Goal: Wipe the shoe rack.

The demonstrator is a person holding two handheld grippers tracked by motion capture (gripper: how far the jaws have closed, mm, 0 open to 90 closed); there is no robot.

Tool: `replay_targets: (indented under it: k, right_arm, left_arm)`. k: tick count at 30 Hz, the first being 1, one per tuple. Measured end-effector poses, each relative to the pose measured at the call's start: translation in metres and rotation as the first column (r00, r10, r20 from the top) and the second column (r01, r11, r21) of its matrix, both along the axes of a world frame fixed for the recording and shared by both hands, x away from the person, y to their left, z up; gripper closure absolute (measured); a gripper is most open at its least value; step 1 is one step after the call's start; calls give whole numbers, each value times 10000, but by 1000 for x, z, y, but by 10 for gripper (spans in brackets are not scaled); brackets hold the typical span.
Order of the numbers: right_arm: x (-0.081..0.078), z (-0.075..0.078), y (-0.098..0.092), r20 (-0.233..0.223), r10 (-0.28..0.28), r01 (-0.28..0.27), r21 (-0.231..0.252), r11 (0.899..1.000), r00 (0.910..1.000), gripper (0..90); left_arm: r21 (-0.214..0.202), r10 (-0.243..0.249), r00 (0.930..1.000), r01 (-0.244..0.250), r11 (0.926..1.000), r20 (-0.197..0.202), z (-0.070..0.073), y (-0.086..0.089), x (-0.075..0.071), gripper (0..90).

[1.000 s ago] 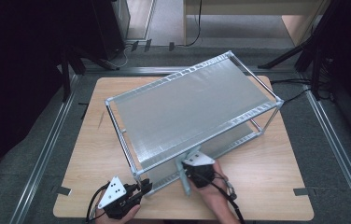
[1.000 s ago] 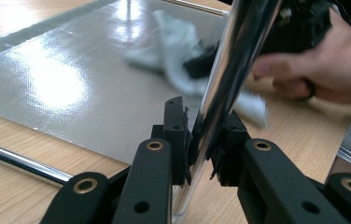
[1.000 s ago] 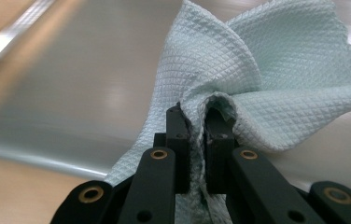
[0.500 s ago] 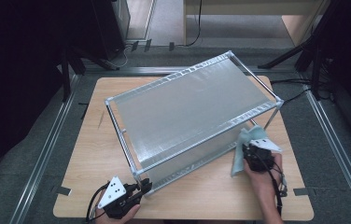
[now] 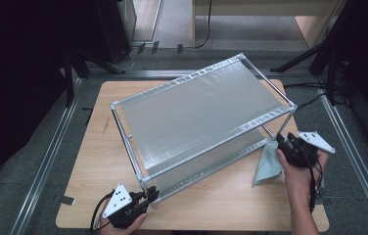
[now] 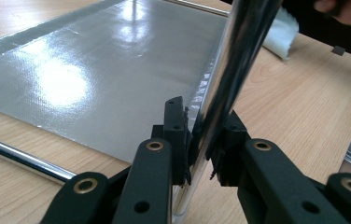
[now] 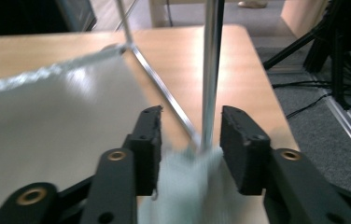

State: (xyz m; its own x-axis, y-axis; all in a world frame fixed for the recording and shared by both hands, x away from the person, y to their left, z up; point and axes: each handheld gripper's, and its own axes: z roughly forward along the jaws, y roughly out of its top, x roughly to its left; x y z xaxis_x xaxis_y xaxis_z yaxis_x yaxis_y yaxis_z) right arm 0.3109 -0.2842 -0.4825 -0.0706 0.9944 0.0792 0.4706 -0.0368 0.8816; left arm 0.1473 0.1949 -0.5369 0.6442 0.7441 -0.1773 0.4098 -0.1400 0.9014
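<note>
Left gripper (image 6: 200, 140) clamped on near corner post (image 6: 239, 70) of the shelf frame (image 5: 201, 122), at 7 o'clock on the table (image 5: 99, 161). Right gripper (image 7: 190, 140) jaws just been opening, not pressing anything, straddling the 4 o'clock post (image 7: 211, 70) with pale cloth (image 5: 268, 164) bunched below. Frame tilted across table centre.

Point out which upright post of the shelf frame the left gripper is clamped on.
The near-left corner post: the left gripper has its jaws shut on its foot. The near-right post merely stands between the right gripper's open jaws; the far posts stand untouched.
</note>
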Motion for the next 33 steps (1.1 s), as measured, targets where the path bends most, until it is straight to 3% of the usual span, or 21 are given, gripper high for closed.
replay_targets:
  k: [3, 6, 12, 18, 21, 24, 26, 33]
  right_arm:
    - [26, 2, 1, -39, -351, 350, -39, 9994, 9994, 721]
    - [41, -1, 2, -35, -636, 636, 32, 9980, 9980, 799]
    - [58, -5, 23, 253, -317, 325, -315, 9990, 9992, 813]
    - [92, -6, 57, 249, 239, -233, -229, 9995, 9994, 812]
    - [108, -7, 72, 226, 714, -717, 131, 9973, 9972, 792]
    - [106, -7, 78, -118, 355, -347, 612, 9975, 9993, 616]
    - [95, -6, 78, -391, 231, -202, 737, 9971, 9990, 556]
    - [37, -6, 75, -579, 1185, -1165, 374, 9925, 9913, 470]
  left_arm:
    - [-2, 37, 10000, -37, 10000, 7, 0, 1, 1, 786]
    - [-30, 135, 9999, -135, 9999, 12, 0, 4, 1, 785]
    - [-63, 565, 9984, -566, 9984, -72, 0, 16, 2, 784]
    - [-54, 1165, 9932, -1165, 9932, -49, -1, 31, -1, 785]
    - [-73, 1522, 9883, -1523, 9883, -67, -1, 38, -1, 785]
    - [-98, 1670, 9859, -1670, 9859, -44, -1, 37, -1, 784]
    - [-99, 1651, 9863, -1651, 9862, 10, -2, 33, 0, 785]
    - [-29, 896, 9957, -896, 9960, 217, -1, -10, 10, 787]
